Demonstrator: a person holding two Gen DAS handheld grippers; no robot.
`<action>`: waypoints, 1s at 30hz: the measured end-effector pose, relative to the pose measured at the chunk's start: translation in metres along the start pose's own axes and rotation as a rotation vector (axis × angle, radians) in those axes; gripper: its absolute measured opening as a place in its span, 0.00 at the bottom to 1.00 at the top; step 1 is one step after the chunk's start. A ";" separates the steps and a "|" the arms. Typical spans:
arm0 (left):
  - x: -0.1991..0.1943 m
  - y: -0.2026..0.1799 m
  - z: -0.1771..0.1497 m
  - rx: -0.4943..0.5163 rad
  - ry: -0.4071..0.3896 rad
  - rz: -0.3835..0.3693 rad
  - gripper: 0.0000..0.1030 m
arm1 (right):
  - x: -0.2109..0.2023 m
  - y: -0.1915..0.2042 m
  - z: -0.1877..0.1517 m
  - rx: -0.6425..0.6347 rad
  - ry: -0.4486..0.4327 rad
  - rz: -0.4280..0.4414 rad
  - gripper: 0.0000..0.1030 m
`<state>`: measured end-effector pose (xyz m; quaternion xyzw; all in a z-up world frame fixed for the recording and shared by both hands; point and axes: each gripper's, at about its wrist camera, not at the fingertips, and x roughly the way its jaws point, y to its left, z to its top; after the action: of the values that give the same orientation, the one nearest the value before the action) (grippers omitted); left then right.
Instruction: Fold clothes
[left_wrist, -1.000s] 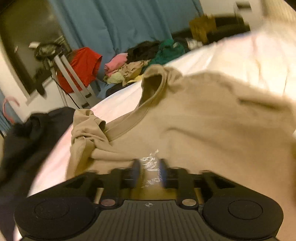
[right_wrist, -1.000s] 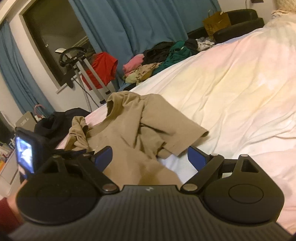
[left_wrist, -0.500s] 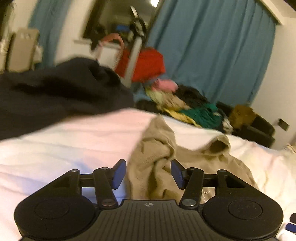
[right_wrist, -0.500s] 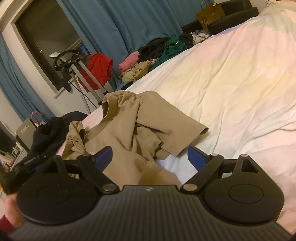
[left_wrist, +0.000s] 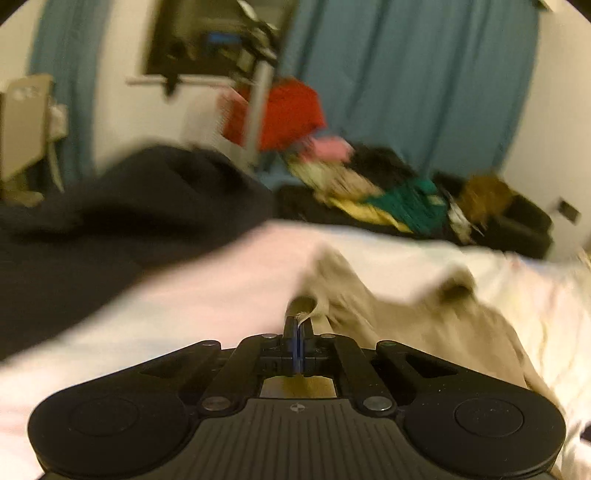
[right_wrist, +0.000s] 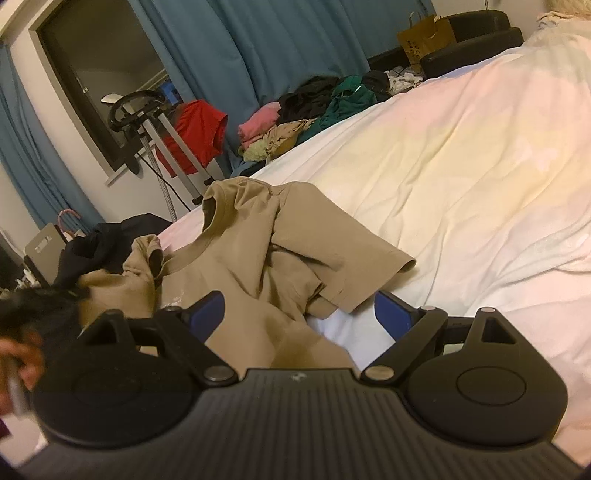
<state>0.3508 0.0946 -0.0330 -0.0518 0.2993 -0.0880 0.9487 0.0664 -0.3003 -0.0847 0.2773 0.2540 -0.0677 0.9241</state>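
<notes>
The tan T-shirt (right_wrist: 258, 258) lay crumpled on the white bed sheet (right_wrist: 461, 177), collar toward the curtains. The left hand-held gripper (left_wrist: 297, 334), held low and level, was clenched on a fold of the shirt's edge. The right hand-held gripper (right_wrist: 299, 317) hovered over the shirt's lower part, jaws spread wide, grasping nothing.

Soft matt tan cloth T-shirt (right_wrist: 258, 258) on crumpled white cotton-like sheet (right_wrist: 461, 166); matt ribbed black plastic claw (right_wrist: 299, 317).

Faint dark lettering on the brown paper bag (right_wrist: 426, 35) is too small to read.
</notes>
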 end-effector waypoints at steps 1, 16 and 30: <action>-0.007 0.012 0.011 0.000 -0.020 0.042 0.01 | 0.001 0.000 0.000 0.001 0.002 0.001 0.87; -0.084 0.104 -0.025 -0.126 0.005 0.338 0.34 | 0.010 0.020 -0.006 -0.109 -0.004 0.005 0.87; -0.199 -0.080 -0.140 0.038 -0.107 0.073 0.97 | -0.058 0.044 -0.015 -0.250 -0.106 0.038 0.87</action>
<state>0.0989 0.0492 -0.0244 -0.0276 0.2483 -0.0562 0.9667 0.0221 -0.2559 -0.0449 0.1607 0.2059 -0.0324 0.9648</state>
